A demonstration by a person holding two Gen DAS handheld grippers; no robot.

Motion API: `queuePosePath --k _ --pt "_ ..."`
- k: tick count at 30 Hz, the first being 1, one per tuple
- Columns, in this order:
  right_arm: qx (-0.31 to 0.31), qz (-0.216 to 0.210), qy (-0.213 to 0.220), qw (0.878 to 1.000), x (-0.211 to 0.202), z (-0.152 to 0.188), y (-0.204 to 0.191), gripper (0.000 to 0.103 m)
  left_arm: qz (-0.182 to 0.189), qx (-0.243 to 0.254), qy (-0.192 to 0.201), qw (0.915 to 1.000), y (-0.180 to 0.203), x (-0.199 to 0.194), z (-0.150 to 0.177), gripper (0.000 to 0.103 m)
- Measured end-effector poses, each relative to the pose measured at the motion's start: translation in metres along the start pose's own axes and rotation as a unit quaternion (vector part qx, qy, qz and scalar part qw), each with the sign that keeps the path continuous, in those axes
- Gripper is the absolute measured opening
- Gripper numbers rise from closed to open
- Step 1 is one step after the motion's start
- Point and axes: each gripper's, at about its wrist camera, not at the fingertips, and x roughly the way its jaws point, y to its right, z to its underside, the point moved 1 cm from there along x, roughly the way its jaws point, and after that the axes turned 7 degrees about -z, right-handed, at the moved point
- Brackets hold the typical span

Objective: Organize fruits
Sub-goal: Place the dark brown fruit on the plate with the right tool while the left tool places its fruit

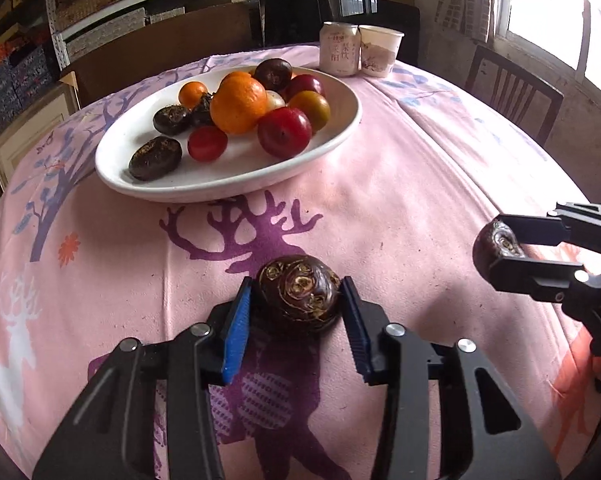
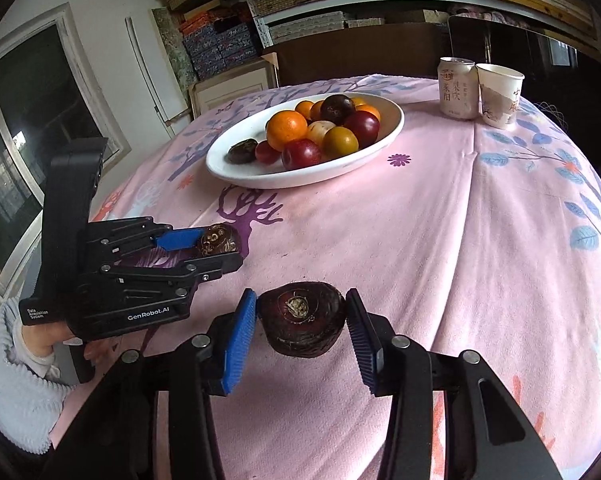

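Both claws are seen clamped on water chestnuts. Left claw (image 1: 296, 296): its ribbed blue pads (image 1: 236, 332) are pressed against a dark, glossy, rounded water chestnut (image 1: 298, 294) with tan curled scars, held low over the pink printed tablecloth (image 1: 400, 208) of the table. Right claw (image 2: 302, 314): a second water chestnut (image 2: 302, 318), flattened and matt brown with a dry stem scar, is gripped between the same ridged pads. Whether either chestnut touches the cloth cannot be told. Further back, a white oval ceramic dish (image 1: 340, 128) is piled with smooth oranges, red and yellow plums and more chestnuts. Behind it, a drink can (image 1: 339, 50) is stood touching a paper cup (image 1: 380, 50).
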Motion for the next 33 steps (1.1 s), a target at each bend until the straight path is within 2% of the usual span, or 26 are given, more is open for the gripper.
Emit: queuePosePath --k 4,8,12,16,20,24,29,31,32,33 --pt "0.004 -0.001 0.007 1.0 -0.001 -0.001 0.001 0.046 0.005 -0.014 0.017 0.9998 -0.005 -0.009 0.002 0.041" --pt "0.012 -0.001 0.014 1.0 -0.004 -0.002 0.005 0.046 -0.014 -0.028 0.048 0.9984 -0.016 -0.031 0.003 0.042" --pt "0.012 0.0 0.032 0.999 -0.01 -0.012 0.005 0.046 -0.031 -0.051 0.066 0.996 -0.04 -0.045 -0.013 0.042" --pt "0.007 0.0 0.041 0.999 -0.01 -0.049 0.004 0.046 -0.057 -0.069 0.076 0.9931 -0.069 -0.044 -0.044 0.042" --pt "0.01 -0.003 0.054 0.998 0.005 -0.098 0.005 0.046 -0.059 -0.096 0.078 0.9906 -0.095 -0.028 -0.075 0.042" --pt "0.021 -0.013 0.059 0.998 0.036 -0.14 0.006 0.046 -0.059 -0.101 0.071 0.9906 -0.107 -0.002 -0.097 0.042" --pt "0.023 -0.013 0.041 0.999 0.084 -0.173 0.007 0.046 -0.06 -0.099 0.059 0.9915 -0.116 0.033 -0.113 0.043" --pt "0.03 -0.01 0.044 0.999 0.098 -0.181 0.012 0.047 -0.057 -0.095 0.055 0.9923 -0.116 0.042 -0.115 0.048" --pt "0.039 -0.01 0.052 0.998 0.101 -0.183 0.016 0.049 -0.056 -0.093 0.056 0.9926 -0.116 0.044 -0.115 0.06" --pt "0.05 -0.014 0.056 0.997 0.102 -0.183 0.021 0.061 -0.06 -0.093 0.057 0.9922 -0.115 0.045 -0.114 0.075"
